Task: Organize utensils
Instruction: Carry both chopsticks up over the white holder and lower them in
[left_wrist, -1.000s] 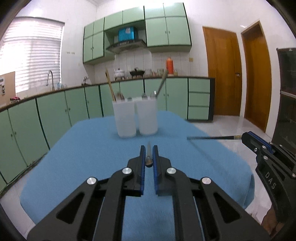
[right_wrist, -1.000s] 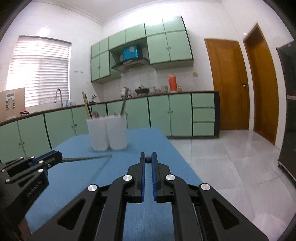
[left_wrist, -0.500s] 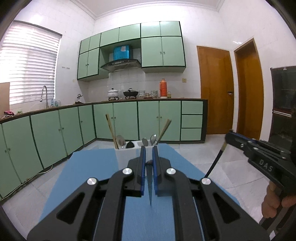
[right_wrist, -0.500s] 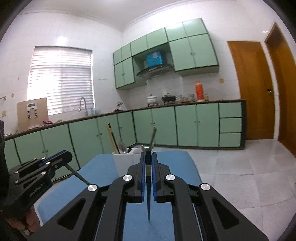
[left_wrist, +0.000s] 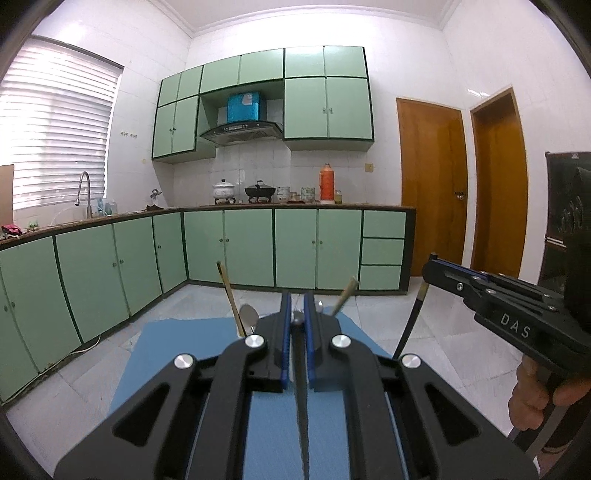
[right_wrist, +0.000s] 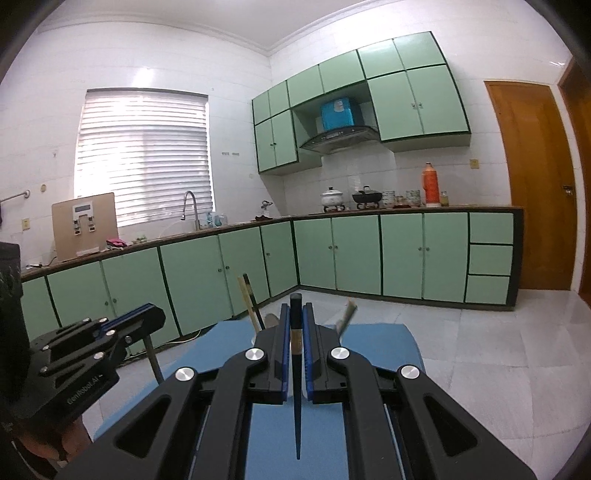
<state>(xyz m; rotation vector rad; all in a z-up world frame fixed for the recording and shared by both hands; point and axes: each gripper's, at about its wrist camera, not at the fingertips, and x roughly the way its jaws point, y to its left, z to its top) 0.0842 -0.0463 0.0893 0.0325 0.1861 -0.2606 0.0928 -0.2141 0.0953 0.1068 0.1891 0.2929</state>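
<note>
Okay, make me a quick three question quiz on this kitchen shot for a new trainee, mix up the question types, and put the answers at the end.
1. True or false: the left gripper is shut on a slim dark chopstick that hangs down between its blue pads.
2. What does the right gripper hold? A) a metal spoon B) a dark tapered chopstick with a tan band C) nothing
3. Fill in: the table under both grippers is covered by a ____ cloth.

Key: 1 true; 2 B; 3 blue
</note>
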